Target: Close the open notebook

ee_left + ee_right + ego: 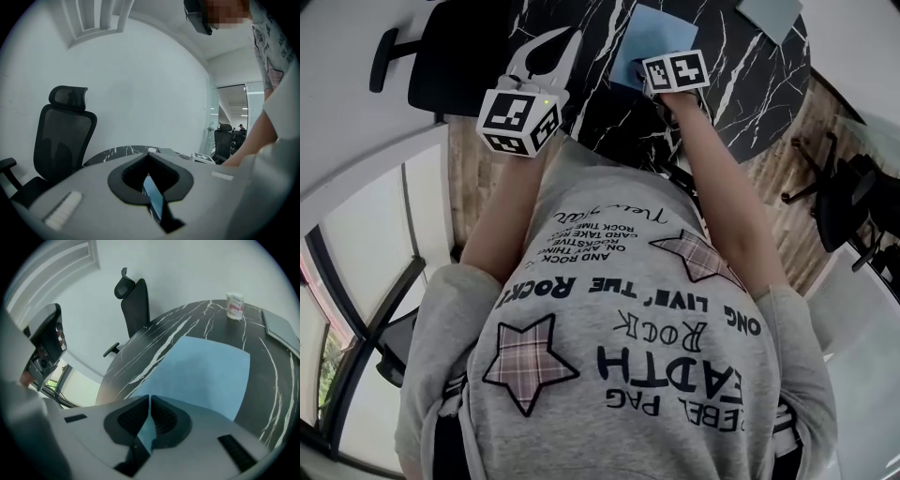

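A light blue notebook (197, 376) lies flat on the round black marble table (154, 341); in the head view this notebook (633, 37) shows only a plain blue surface. My right gripper (149, 398) points steeply down with its jaws together, tips at the notebook's near edge. Whether a cover or page is pinched between them I cannot tell. Its marker cube (675, 71) hides the tips from above. My left gripper (574, 37) hangs over the table's left side, shut and empty, well apart from the notebook; in its own view the left gripper (149, 153) points nearly level across the table.
A black office chair (133, 301) stands at the table's far side and shows again as the chair (63, 136) in the left gripper view. A small white tub (235, 305) and a flat grey pad (281, 329) sit at the table's far right. More chairs (844, 202) stand right of the table.
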Motion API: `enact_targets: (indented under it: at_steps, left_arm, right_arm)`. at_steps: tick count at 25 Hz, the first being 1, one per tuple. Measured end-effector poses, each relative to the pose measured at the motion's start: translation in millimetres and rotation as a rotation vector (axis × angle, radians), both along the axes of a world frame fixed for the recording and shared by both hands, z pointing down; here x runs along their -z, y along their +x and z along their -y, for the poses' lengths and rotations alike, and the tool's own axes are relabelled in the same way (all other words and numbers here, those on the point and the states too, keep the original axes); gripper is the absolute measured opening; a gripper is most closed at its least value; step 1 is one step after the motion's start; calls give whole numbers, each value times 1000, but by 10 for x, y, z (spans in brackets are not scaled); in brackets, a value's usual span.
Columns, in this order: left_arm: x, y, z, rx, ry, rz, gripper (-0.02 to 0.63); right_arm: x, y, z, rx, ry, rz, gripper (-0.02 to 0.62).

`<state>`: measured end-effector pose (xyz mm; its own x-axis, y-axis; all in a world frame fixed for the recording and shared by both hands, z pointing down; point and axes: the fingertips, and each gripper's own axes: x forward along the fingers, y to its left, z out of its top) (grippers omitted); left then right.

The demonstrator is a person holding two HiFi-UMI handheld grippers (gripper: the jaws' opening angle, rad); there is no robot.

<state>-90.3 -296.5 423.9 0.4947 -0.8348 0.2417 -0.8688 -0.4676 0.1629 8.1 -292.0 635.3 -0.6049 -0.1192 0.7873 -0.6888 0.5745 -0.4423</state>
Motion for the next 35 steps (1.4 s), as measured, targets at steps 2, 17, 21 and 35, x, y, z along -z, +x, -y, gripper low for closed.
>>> enact_targets:
  at_steps: [2, 17, 21, 35]
  left_arm:
    - [0, -15, 1, 3, -2, 1, 9]
    - [113, -27, 65, 10, 22, 17, 9]
    - [163, 7, 72, 1, 31, 15, 9]
    - [321, 134, 97, -29, 62, 8, 9]
  right_arm:
    - [1, -8, -9, 9, 8, -1, 25]
    - [441, -28, 75, -15, 65, 124, 25]
    - [615, 86, 146, -45, 112, 136, 20]
    - [1306, 601, 324, -170, 293, 159, 15]
